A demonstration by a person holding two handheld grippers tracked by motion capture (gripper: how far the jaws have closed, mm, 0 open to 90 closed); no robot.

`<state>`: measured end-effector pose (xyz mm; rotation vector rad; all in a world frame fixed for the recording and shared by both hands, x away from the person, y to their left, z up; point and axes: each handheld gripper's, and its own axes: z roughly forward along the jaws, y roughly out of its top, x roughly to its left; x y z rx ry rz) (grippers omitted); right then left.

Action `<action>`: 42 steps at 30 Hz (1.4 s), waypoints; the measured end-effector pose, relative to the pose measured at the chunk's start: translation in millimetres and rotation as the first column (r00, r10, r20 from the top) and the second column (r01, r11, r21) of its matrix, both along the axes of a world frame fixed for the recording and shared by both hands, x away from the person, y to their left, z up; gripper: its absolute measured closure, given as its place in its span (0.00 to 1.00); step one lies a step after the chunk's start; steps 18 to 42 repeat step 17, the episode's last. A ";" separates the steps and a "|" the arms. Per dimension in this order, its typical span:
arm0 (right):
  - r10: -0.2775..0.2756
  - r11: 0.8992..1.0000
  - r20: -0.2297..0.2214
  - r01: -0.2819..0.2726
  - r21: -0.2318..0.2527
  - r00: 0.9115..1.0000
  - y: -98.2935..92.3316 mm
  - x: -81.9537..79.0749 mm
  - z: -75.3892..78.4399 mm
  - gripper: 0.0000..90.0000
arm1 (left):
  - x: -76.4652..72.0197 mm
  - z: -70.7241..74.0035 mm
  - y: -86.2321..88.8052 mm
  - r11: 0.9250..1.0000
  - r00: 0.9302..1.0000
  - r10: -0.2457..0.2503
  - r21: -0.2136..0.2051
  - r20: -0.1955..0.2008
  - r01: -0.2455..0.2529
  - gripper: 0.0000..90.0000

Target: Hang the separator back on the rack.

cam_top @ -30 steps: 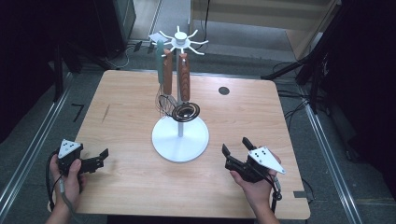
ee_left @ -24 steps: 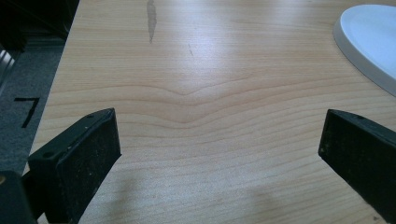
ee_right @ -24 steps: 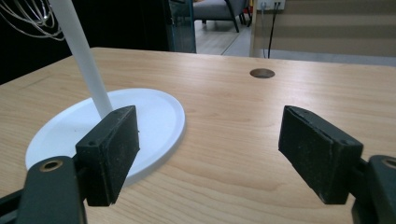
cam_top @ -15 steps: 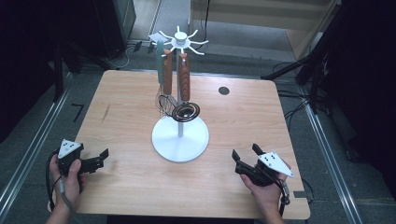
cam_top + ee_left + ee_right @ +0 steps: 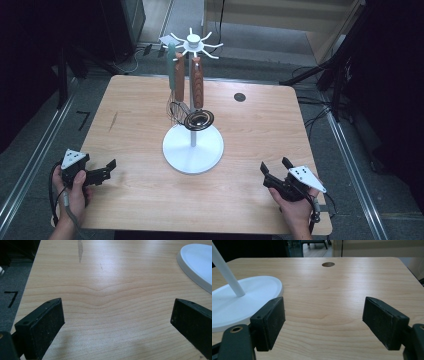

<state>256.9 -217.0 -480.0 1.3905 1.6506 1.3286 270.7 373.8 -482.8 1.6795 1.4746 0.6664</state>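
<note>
utensil stand (image 5: 193,150) mid-table, whisks (image 5: 199,119) hanging, left gripper (image 5: 107,169) and right gripper (image 5: 274,170) jaws wide, empty

Black grippers (image 5: 277,172), grey three-cornered plates

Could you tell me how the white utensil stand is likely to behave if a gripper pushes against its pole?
The white utensil stand probably resists tipping: its round base is wide. A high push might still rock it, since the hanging utensils sit near the top and would likely swing.
</note>
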 end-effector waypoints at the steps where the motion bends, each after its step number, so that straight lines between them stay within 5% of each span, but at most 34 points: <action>1: -0.002 1.000 -0.002 0.002 -0.004 1.000 -2.5 0.0 -1.2 0.21 | 0.0 -0.1 -0.1 1.000 1.000 0.000 0.000 0.002 0.000 0.00; 17: -0.063 0.998 -0.070 0.061 -0.033 0.996 -18.8 5.9 -13.0 0.21 | 1.0 -0.3 0.2 1.000 1.000 0.000 -0.003 -0.005 0.000 0.00; 42: -0.063 0.998 -0.070 0.061 -0.033 0.996 -18.8 5.9 -13.0 0.21 | 1.0 -0.3 0.2 1.000 1.000 0.000 -0.003 -0.005 0.000 0.00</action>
